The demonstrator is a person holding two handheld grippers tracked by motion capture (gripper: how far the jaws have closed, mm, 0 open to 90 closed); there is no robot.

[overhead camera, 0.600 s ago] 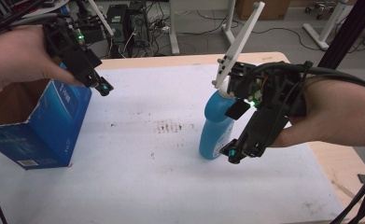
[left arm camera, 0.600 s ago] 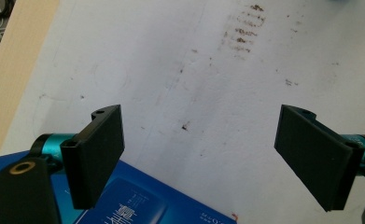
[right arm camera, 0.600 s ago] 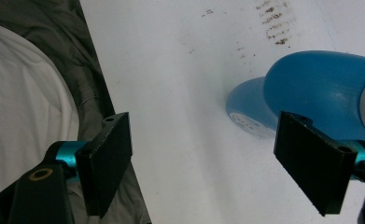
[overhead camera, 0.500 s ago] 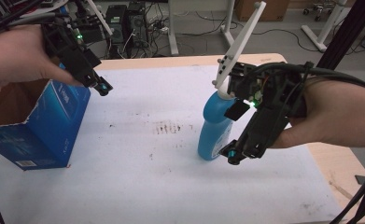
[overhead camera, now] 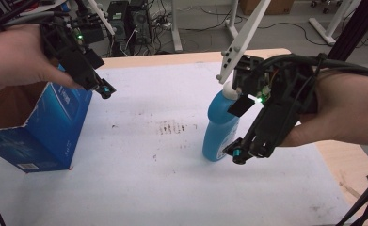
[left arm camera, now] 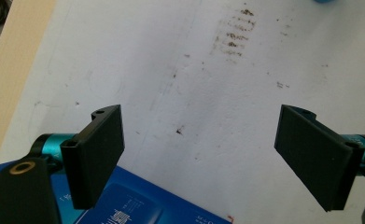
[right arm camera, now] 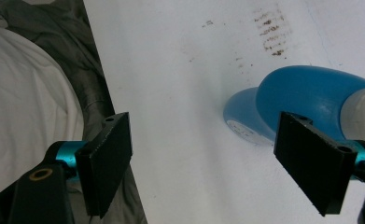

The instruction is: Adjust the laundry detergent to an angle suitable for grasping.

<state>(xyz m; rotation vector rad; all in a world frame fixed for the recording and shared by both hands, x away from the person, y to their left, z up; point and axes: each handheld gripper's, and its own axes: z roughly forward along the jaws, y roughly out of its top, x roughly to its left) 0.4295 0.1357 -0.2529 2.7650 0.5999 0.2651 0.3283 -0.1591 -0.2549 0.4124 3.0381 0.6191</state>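
one bottle [overhead camera: 219,127] beside right tool [overhead camera: 242,151]

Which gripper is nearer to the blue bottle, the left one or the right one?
The right gripper, open, is right beside the blue bottle. The left gripper, also open, hovers far across the table, above the blue box.

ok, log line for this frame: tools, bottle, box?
left tool: open, above blue box | right tool: open, beside blue bottle, not gripping | bottle: upright on table
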